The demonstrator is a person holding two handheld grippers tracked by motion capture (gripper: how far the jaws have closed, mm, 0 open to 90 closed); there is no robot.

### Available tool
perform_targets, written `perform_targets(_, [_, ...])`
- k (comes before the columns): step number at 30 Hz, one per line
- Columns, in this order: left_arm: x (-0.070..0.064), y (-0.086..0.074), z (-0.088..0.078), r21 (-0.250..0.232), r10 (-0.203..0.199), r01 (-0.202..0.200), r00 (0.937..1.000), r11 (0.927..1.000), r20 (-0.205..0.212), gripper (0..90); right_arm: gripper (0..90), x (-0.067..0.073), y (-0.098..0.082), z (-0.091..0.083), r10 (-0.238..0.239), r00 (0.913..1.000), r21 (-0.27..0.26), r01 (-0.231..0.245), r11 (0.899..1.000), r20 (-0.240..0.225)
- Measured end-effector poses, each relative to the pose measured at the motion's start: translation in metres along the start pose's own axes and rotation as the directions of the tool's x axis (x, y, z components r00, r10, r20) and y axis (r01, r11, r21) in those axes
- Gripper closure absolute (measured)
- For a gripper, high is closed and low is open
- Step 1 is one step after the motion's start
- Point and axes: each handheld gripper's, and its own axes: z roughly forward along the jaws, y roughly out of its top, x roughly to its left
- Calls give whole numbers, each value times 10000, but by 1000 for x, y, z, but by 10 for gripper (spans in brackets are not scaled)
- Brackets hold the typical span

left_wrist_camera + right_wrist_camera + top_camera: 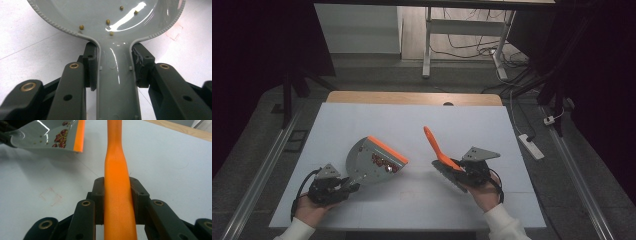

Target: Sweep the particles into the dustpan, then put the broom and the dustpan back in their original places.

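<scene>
I've got the left gripper (pixel 343 188) fingers clamped on the grey dustpan (pixel 374 162) handle and the right gripper (pixel 462 172) fingers clamped on the orange brush (pixel 439 150) handle, both near the surface's (pixel 362 117) front edge. Sweep looks done – beans (pixel 384 162) sit in the pan by its orange lip, I see none loose; emptying left.

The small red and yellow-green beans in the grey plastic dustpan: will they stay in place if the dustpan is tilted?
Probably not. The small red and yellow-green beans look round and loose, so they would likely roll. The grey plastic dustpan looks glossy and smooth, giving little grip. Its orange front lip may slow them, if kept level.
</scene>
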Motion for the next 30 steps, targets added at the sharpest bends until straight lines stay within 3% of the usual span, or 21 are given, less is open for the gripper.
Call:
perform_targets(3, [1,1,0,-43,-75,75,9999,10000,-108,617,698,0,-1,-3,-188,9997,-61,187,9998,-146])
perform_targets(9, [2,2,-3,-186,-295,289,9992,9994,-286,617,697,-5,-4,-5,174,9985,-159,-182,9997,-523])
perform_targets(19, [3,-2,-8,-298,-526,502,9948,9983,-866,617,697,-6,-10,-7,298,9915,-39,-306,9995,-1265])
perform_targets(23, [2,-5,-7,-296,-886,858,9893,9959,-1156,617,698,-6,-15,-10,470,9908,171,-452,9988,-1267])
perform_targets(30, [-2,-11,-3,-259,-1410,1386,9737,9900,-1788,617,697,-9,-24,-17,703,9881,525,-636,9966,-1365])
